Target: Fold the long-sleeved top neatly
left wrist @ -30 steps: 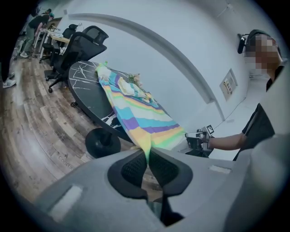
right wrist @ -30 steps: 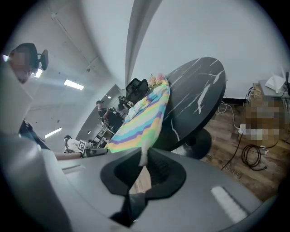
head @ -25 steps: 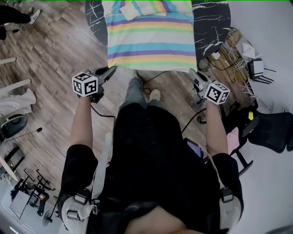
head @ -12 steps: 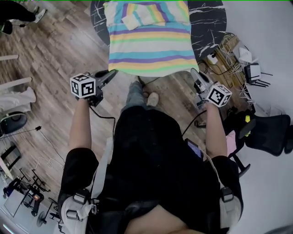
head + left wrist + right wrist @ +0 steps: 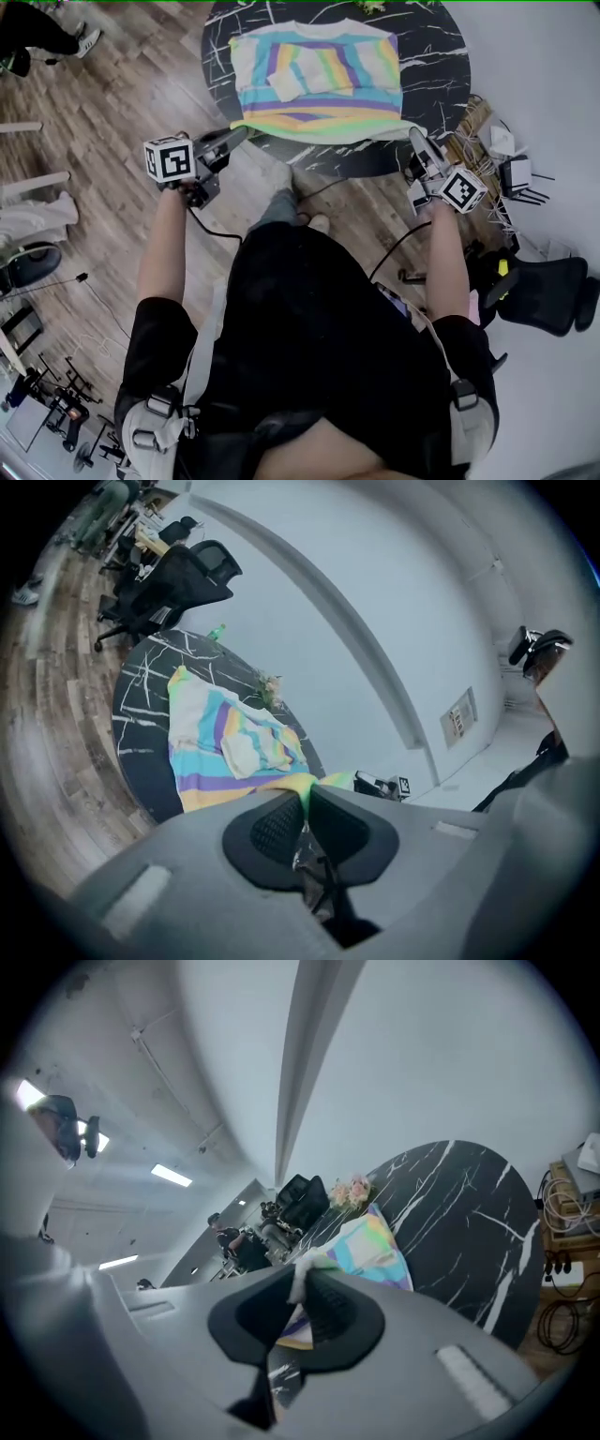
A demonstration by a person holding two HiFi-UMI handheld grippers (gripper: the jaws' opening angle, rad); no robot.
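The striped long-sleeved top (image 5: pixel 314 80) lies on a round black marble table (image 5: pixel 431 47), sleeves folded in over its chest. My left gripper (image 5: pixel 241 137) is shut on the hem's near left corner, just off the table's near edge. My right gripper (image 5: pixel 413 135) is shut on the near right corner. In the left gripper view the pads (image 5: pixel 277 827) pinch yellow-green fabric, and the top (image 5: pixel 225 742) stretches away over the table (image 5: pixel 141 705). In the right gripper view white hem cloth sits between the pads (image 5: pixel 333 1309), with the top (image 5: pixel 370 1246) beyond.
Cables and a power strip (image 5: pixel 478 122) lie on the floor right of the table, with a black office chair (image 5: pixel 544 291) nearer. Flowers (image 5: pixel 372 6) stand at the table's far edge. More office chairs (image 5: pixel 178 574) stand beyond the table. A person (image 5: pixel 28 33) is at the far left.
Both grippers have risen and moved toward the table, carrying the hem corners. The lower part of the top, which hung over the near edge, now lies up by the table's edge.
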